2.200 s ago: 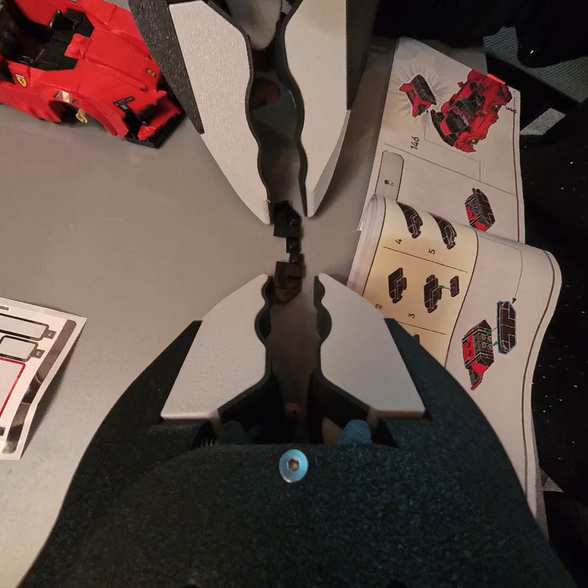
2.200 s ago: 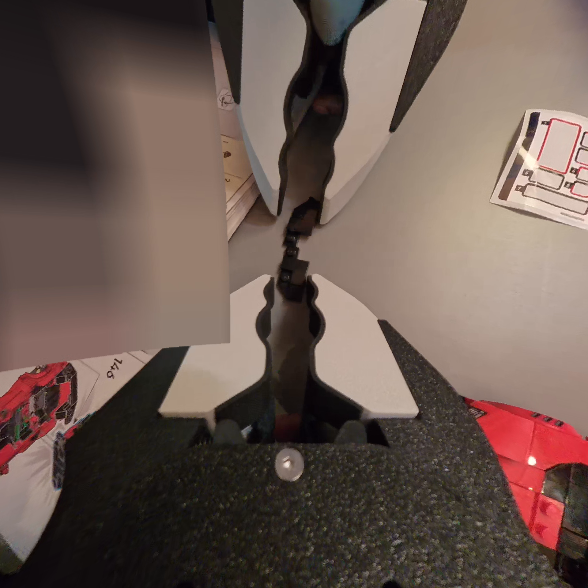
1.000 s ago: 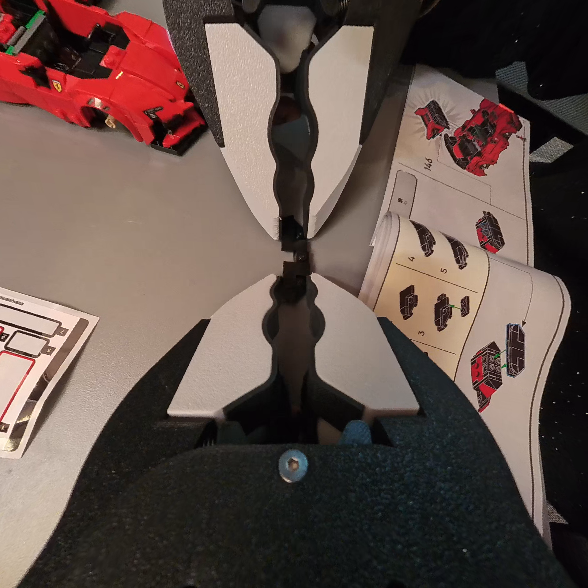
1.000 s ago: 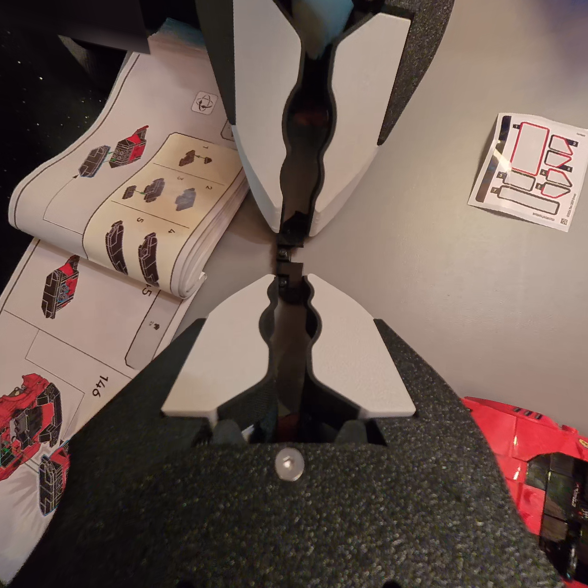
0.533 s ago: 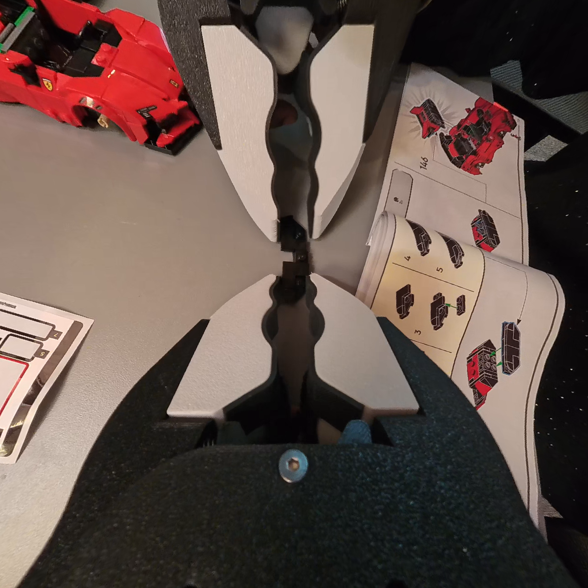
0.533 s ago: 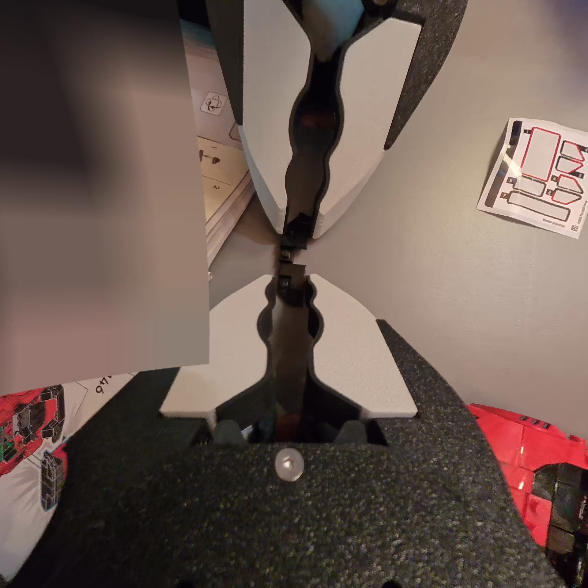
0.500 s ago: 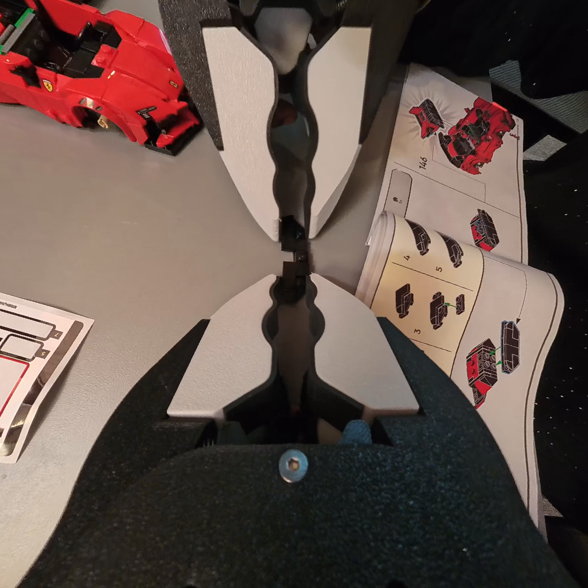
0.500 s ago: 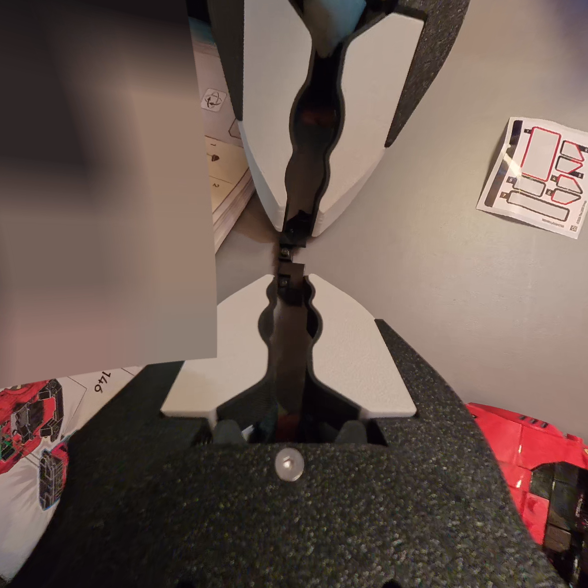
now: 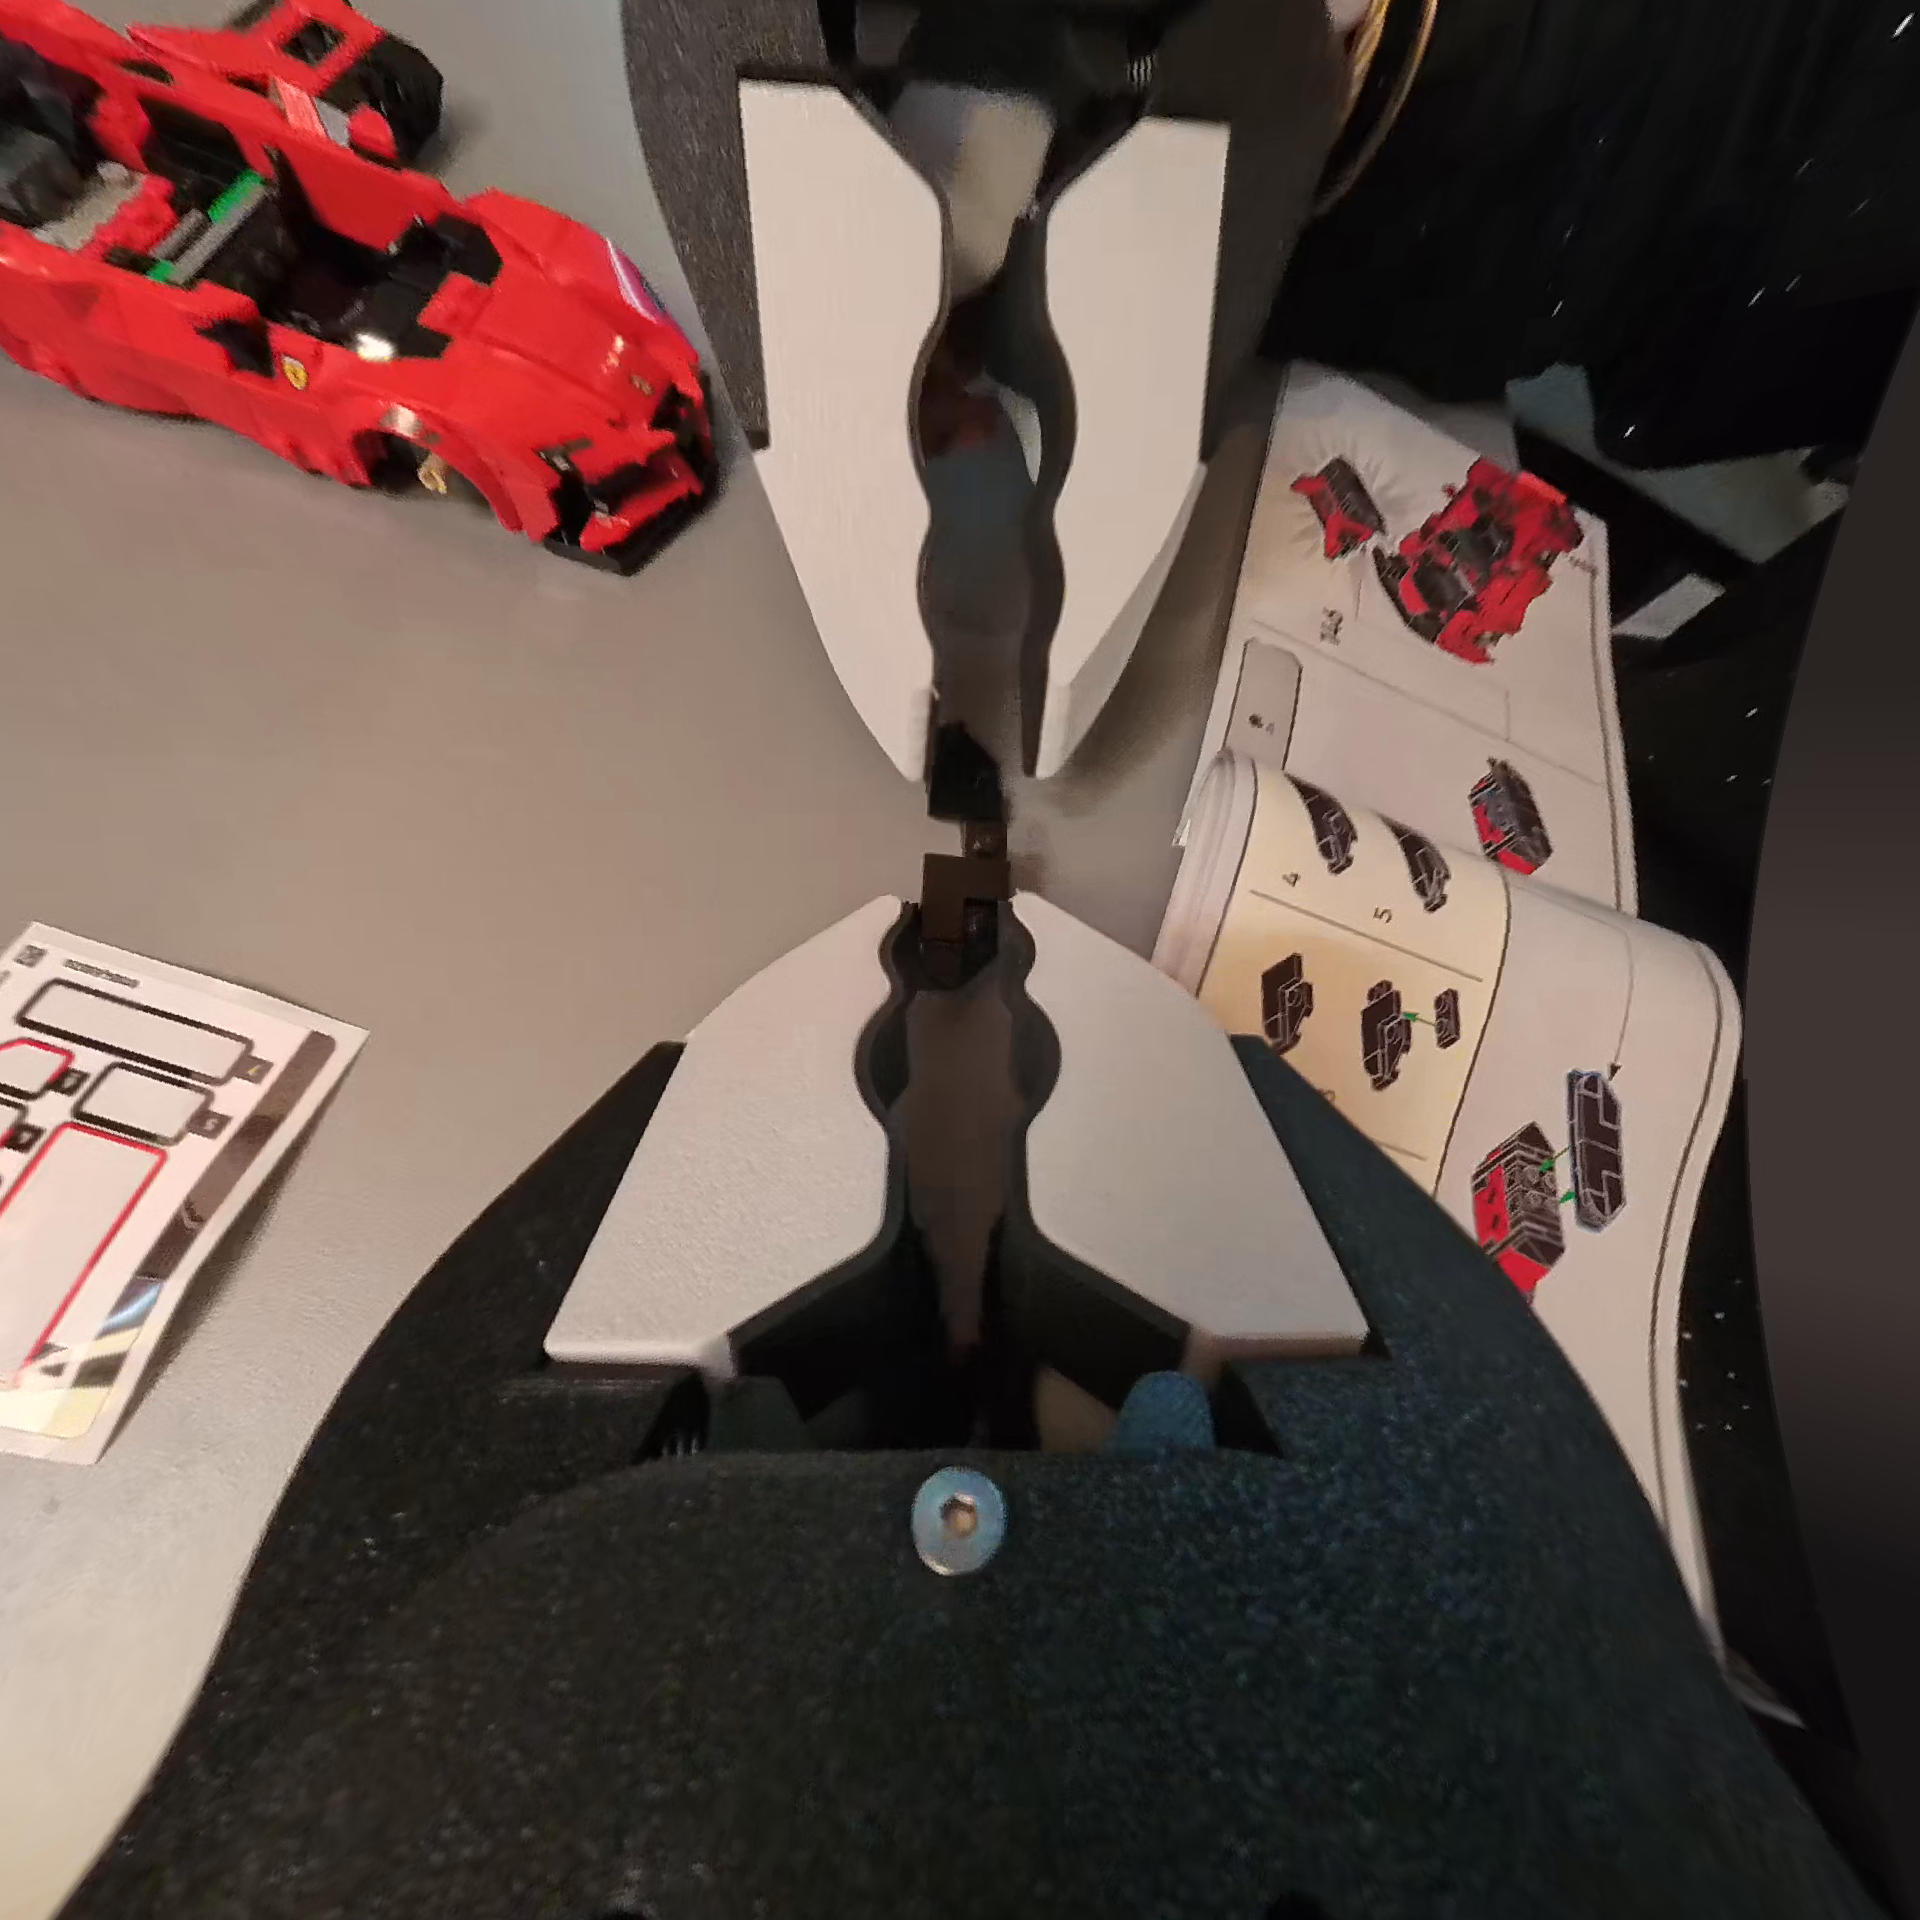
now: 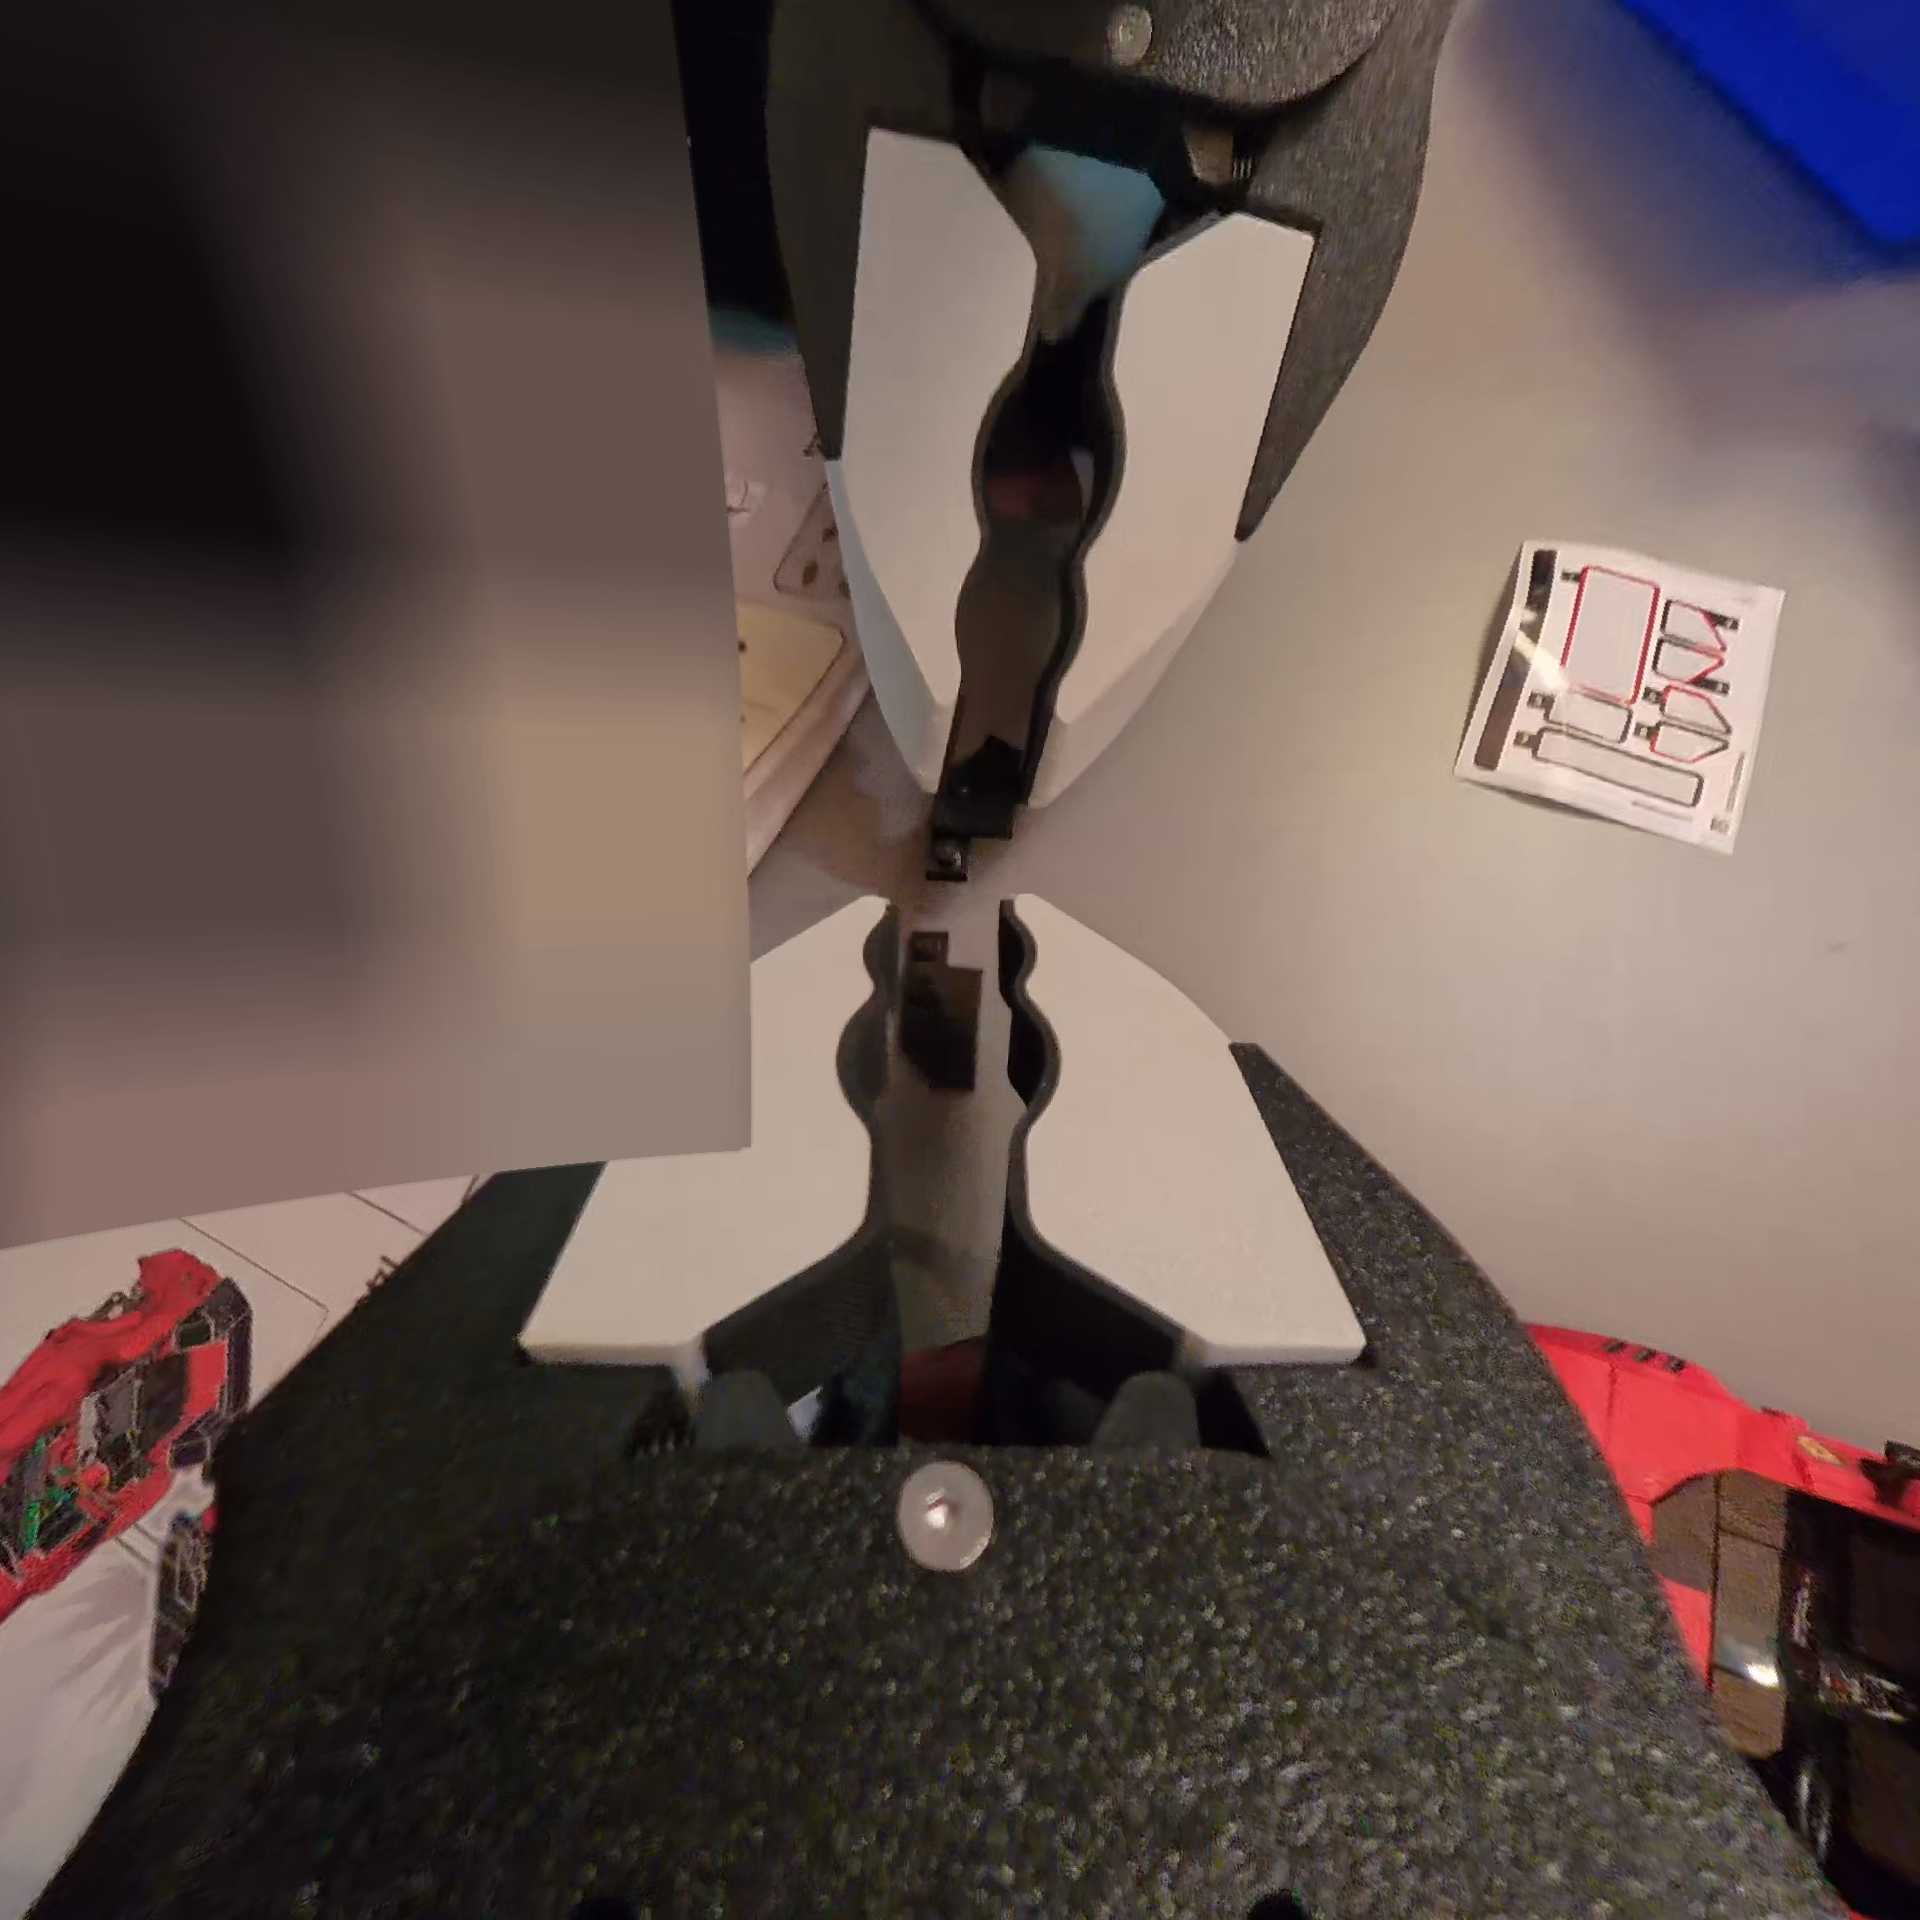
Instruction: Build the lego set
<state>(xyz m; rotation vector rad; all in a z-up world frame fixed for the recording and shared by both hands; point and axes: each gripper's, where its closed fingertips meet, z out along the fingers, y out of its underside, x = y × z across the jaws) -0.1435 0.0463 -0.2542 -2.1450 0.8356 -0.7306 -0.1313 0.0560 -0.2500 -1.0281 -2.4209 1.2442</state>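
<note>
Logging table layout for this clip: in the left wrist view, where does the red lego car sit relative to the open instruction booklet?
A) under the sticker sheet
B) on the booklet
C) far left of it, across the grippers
C: the red lego car lies upper left, the instruction booklet right.

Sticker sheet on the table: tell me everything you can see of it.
The white rectangular sticker sheet lies flat on the grey table. It looks glossy, with glare near one end. It carries panels outlined in red and black, some rectangular and some angled, and a dark strip along one edge. Nothing rests on it, and it touches only the table.
</note>
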